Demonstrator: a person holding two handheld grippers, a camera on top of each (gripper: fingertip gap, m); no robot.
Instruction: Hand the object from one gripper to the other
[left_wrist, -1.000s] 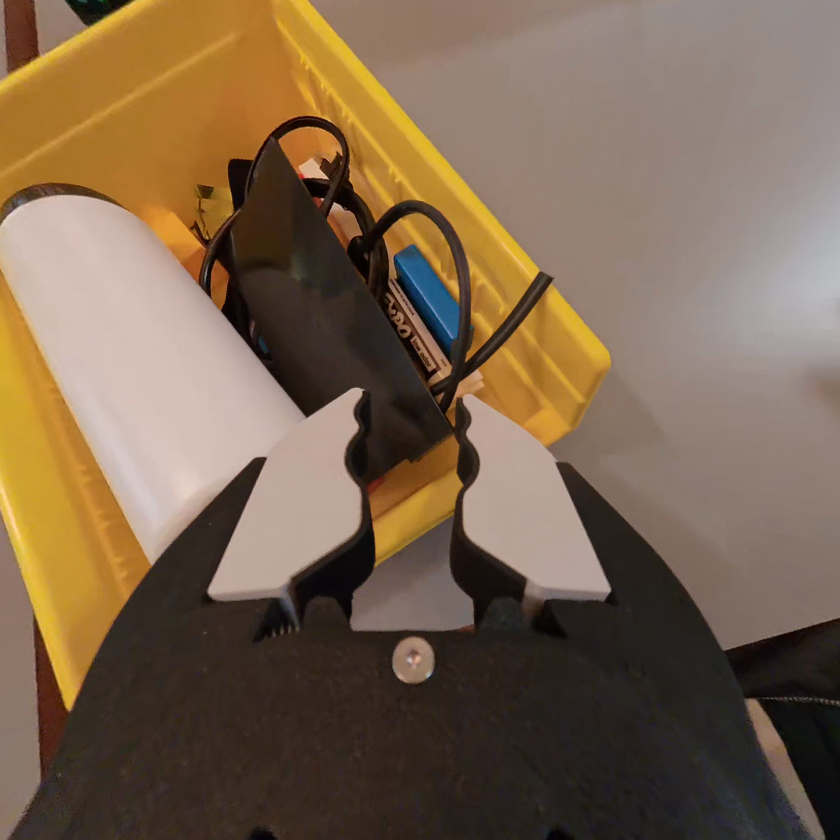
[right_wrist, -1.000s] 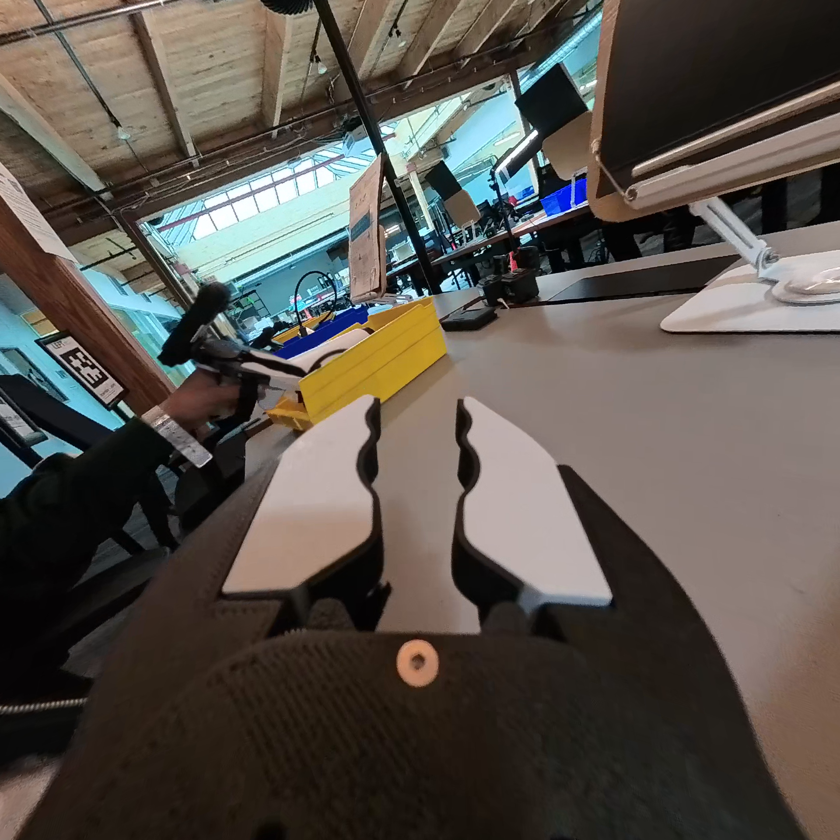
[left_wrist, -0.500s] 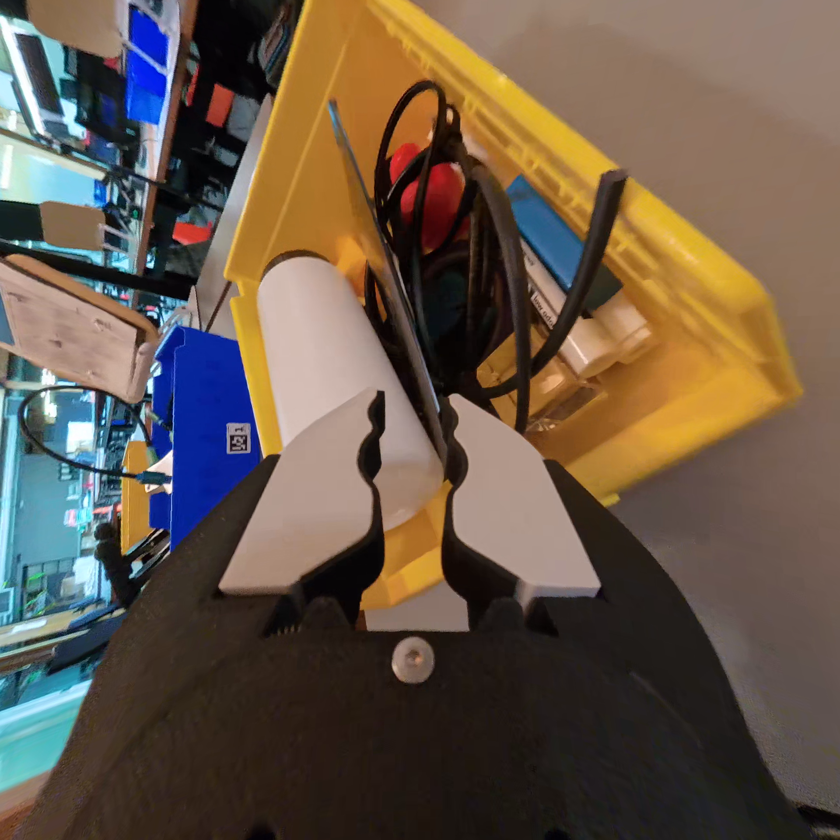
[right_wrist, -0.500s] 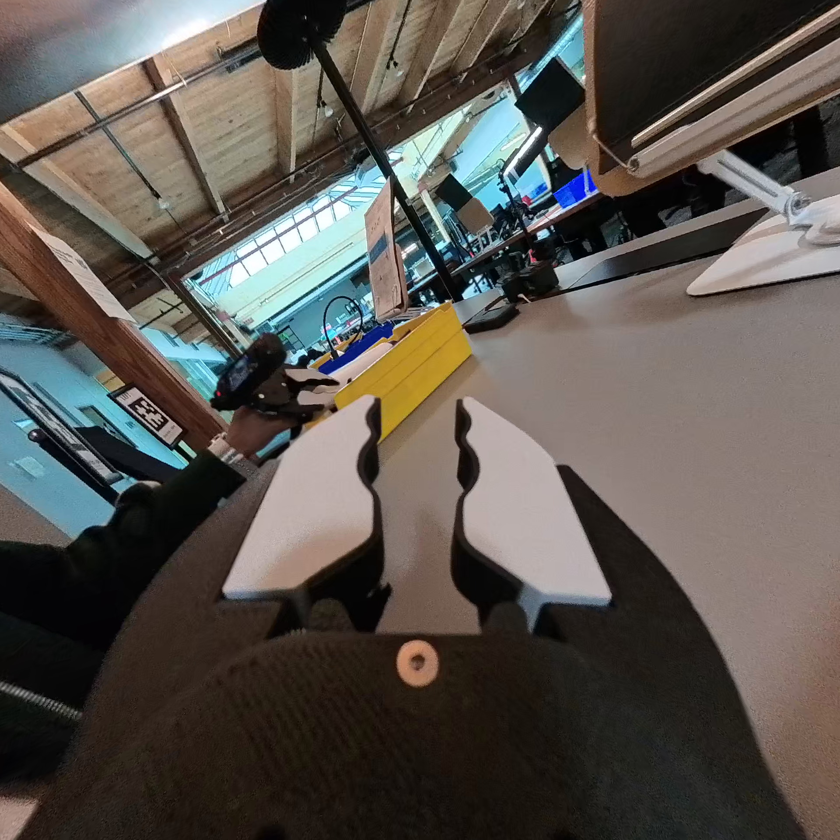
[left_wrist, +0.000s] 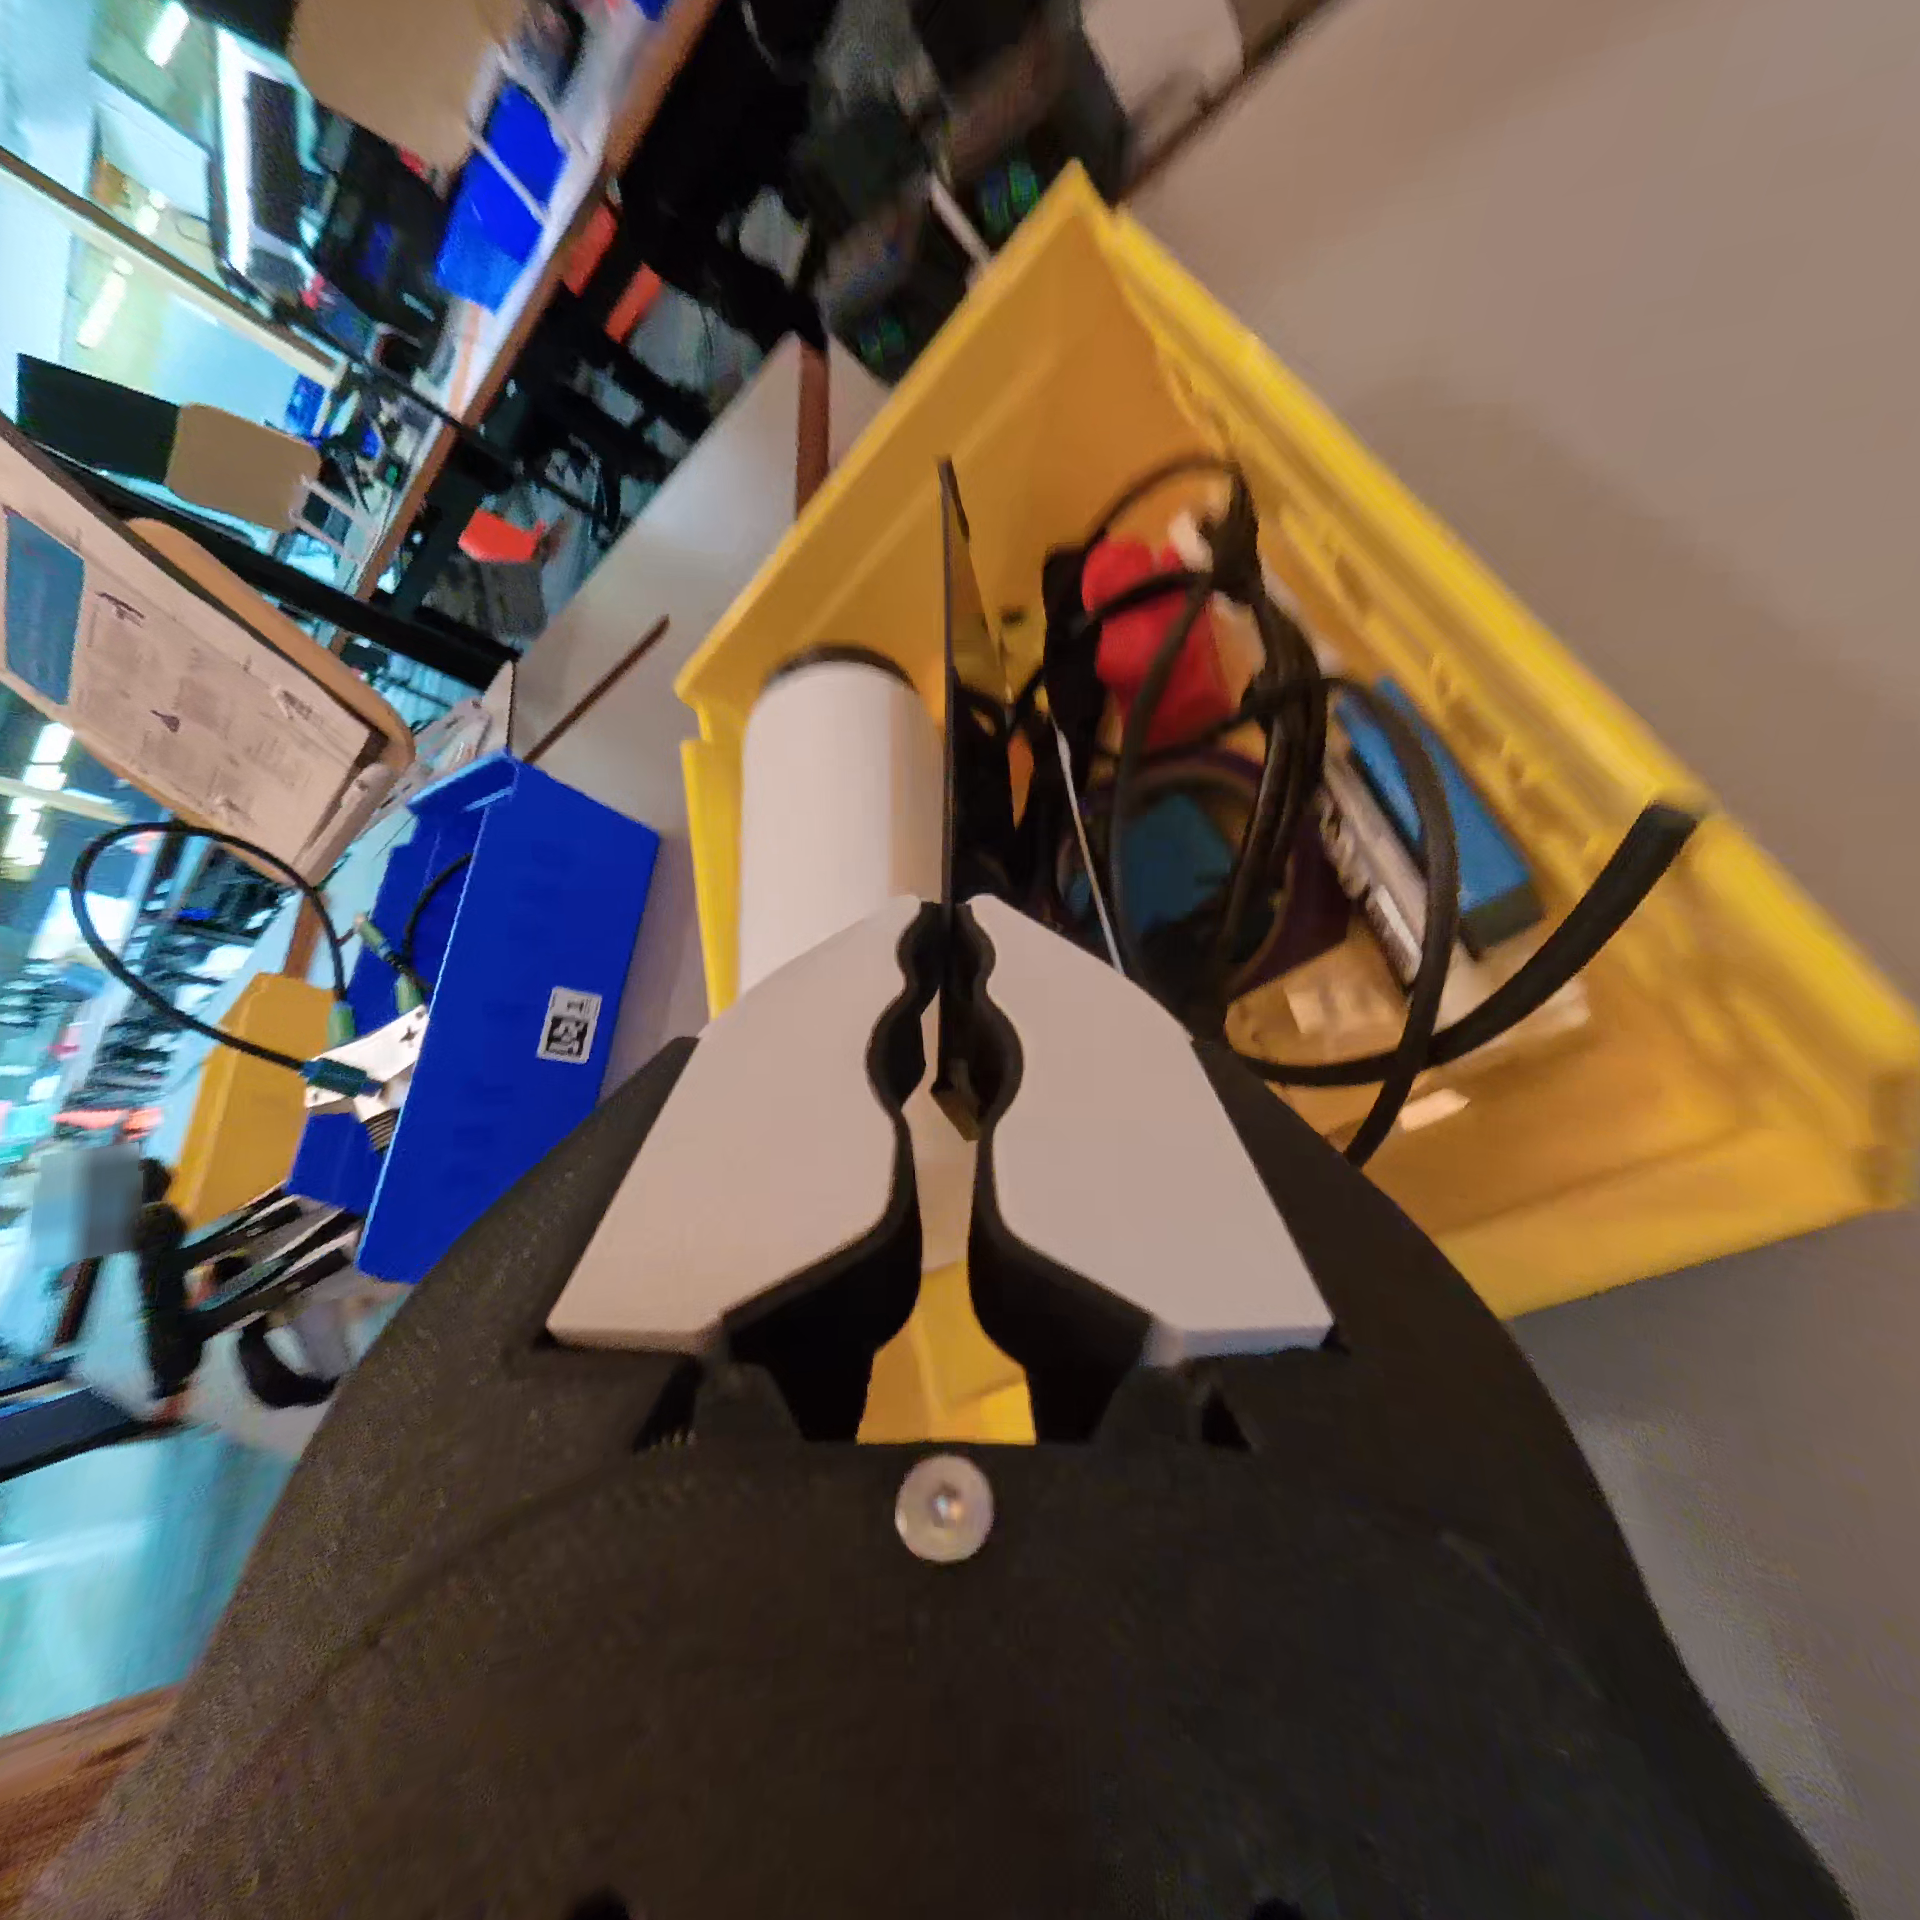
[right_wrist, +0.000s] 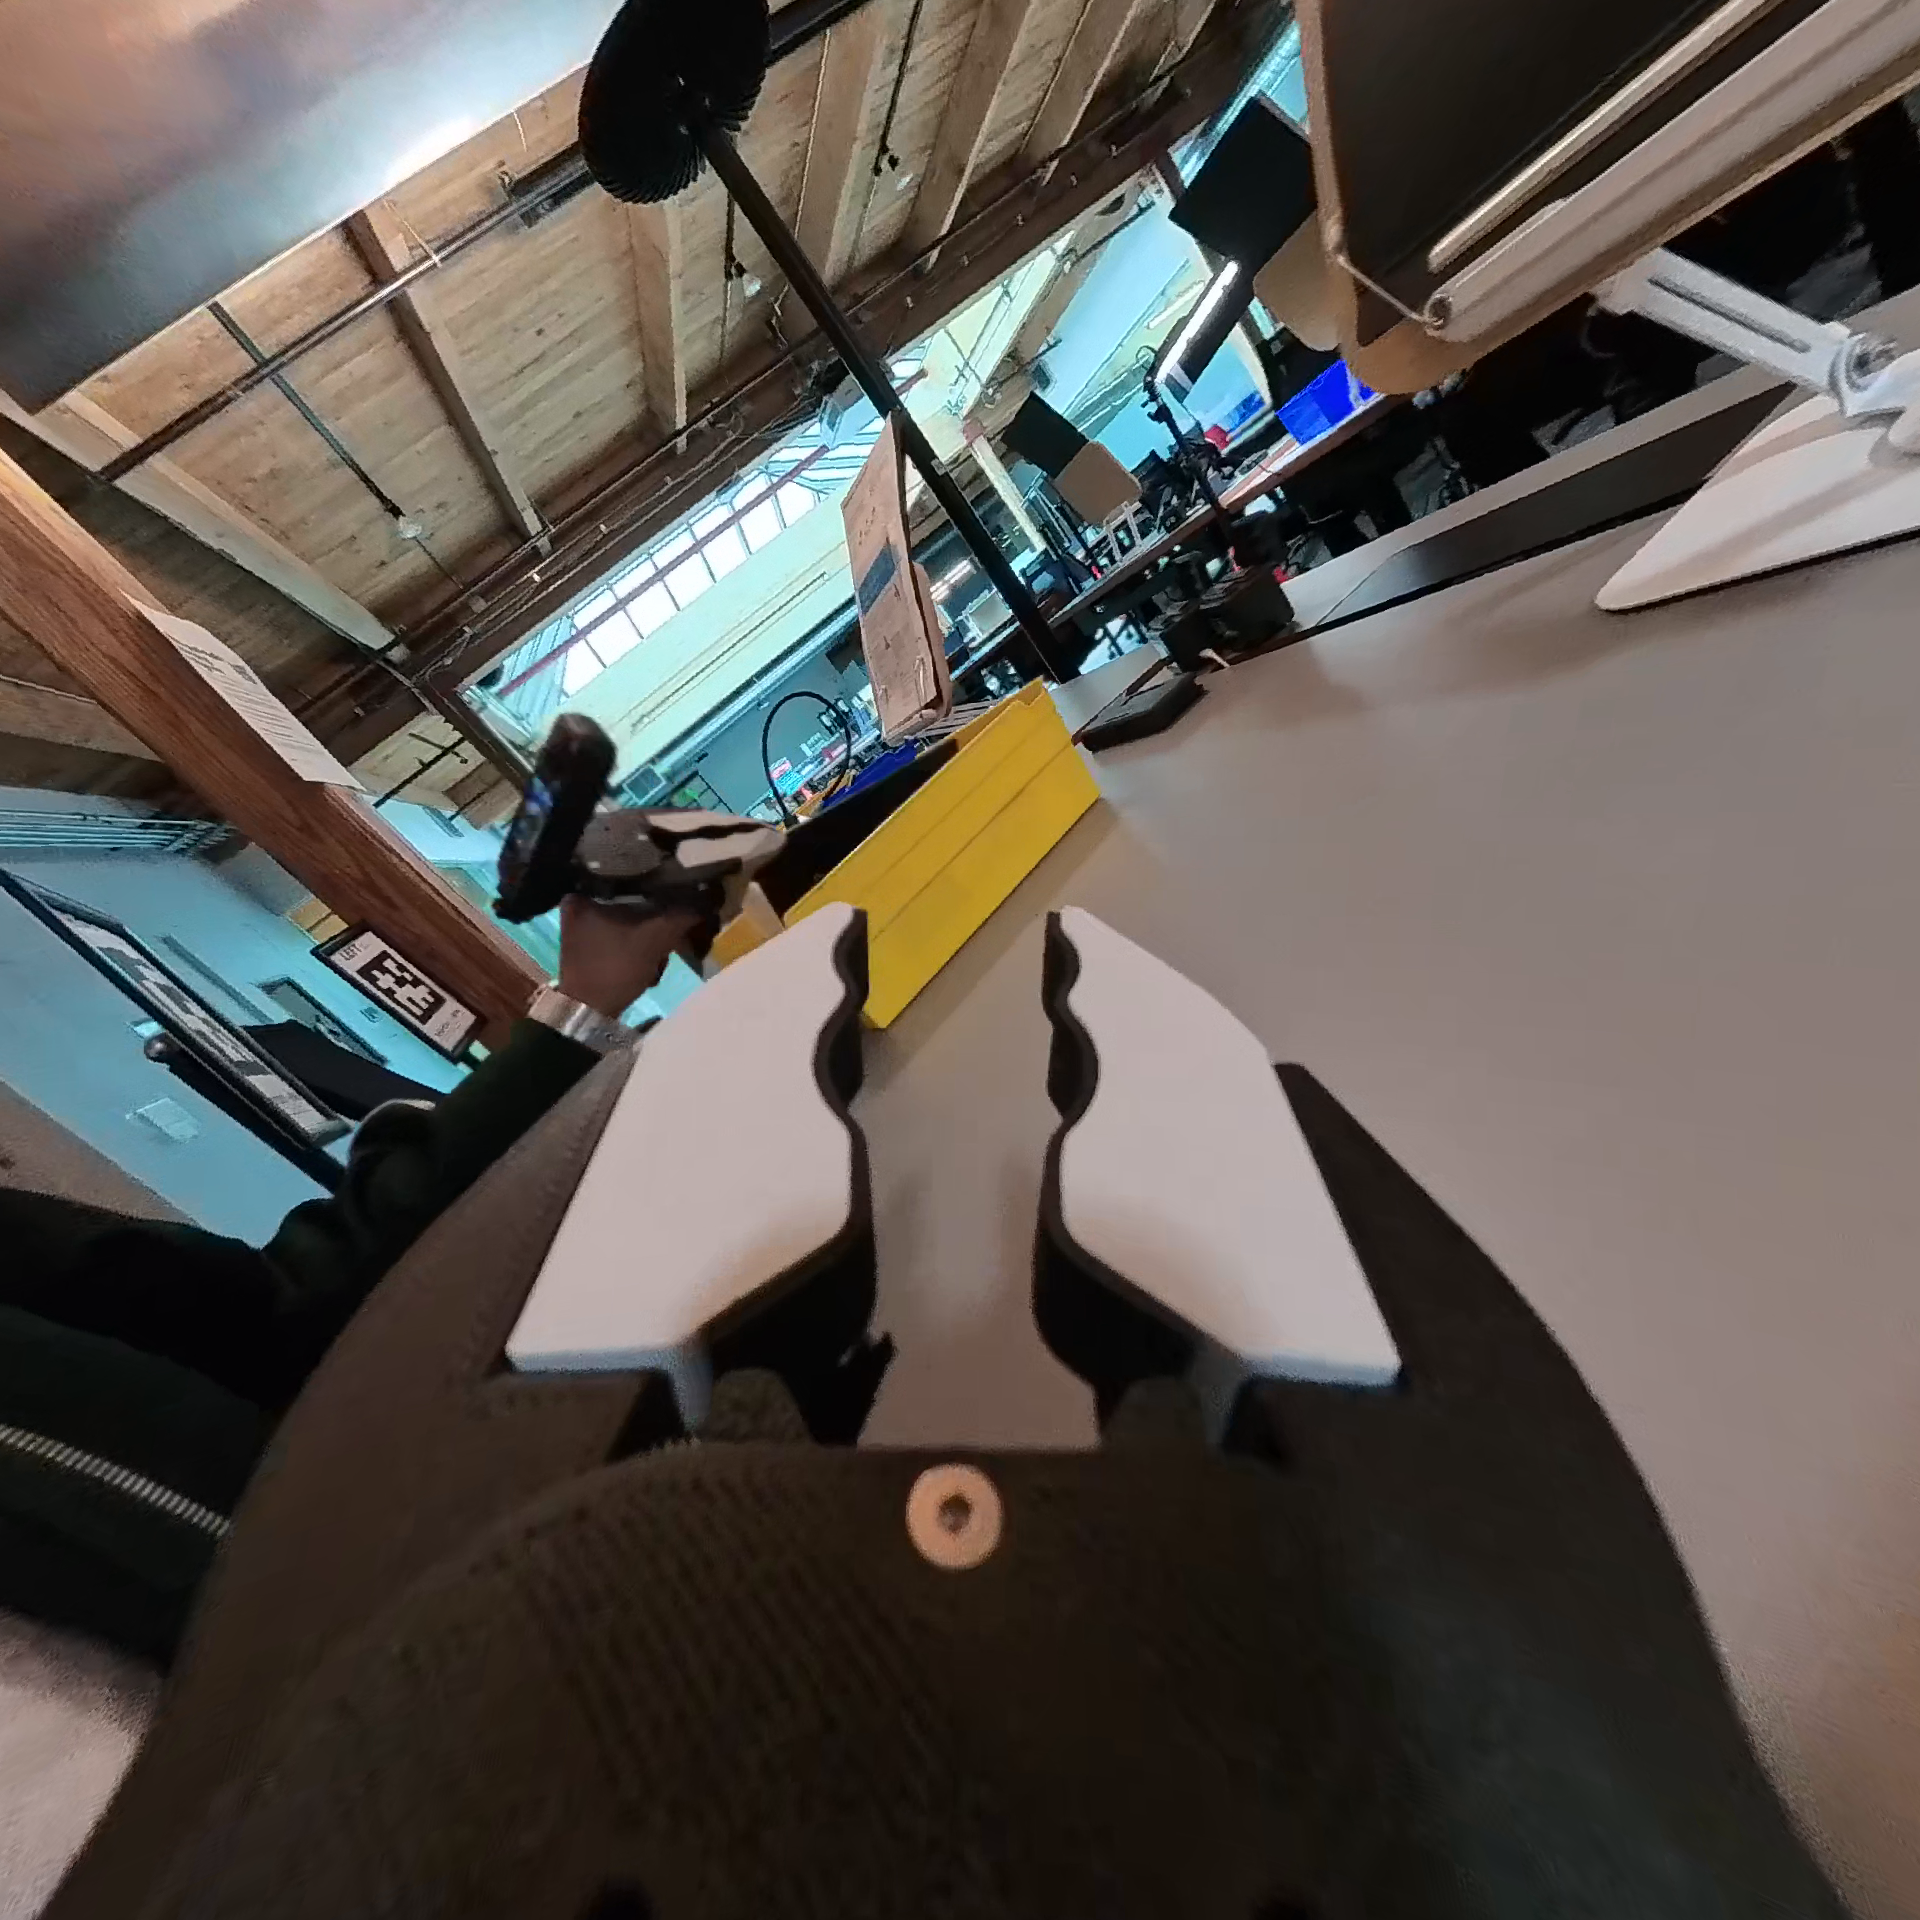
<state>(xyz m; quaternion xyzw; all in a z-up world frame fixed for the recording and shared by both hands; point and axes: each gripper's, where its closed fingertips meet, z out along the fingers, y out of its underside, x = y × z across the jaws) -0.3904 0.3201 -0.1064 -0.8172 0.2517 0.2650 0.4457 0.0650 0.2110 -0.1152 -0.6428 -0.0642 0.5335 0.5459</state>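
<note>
Left gripper (left_wrist: 948, 920): fingers closed on thin black plate (left_wrist: 952, 727), seen edge-on, standing above yellow bin (left_wrist: 1621, 1132). Right gripper (right_wrist: 951, 940): fingers parted, nothing between them, low over grey table (right_wrist: 1507, 935), well apart from bin. Bin contents: white cylinder (left_wrist: 831, 800), black cables (left_wrist: 1392, 894), blue box (left_wrist: 1455, 821).

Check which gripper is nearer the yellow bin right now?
Left. The left gripper is at the yellow bin, shut on a thin black panel standing among its contents. The right gripper is open over the grey table, well short of the bin.
</note>
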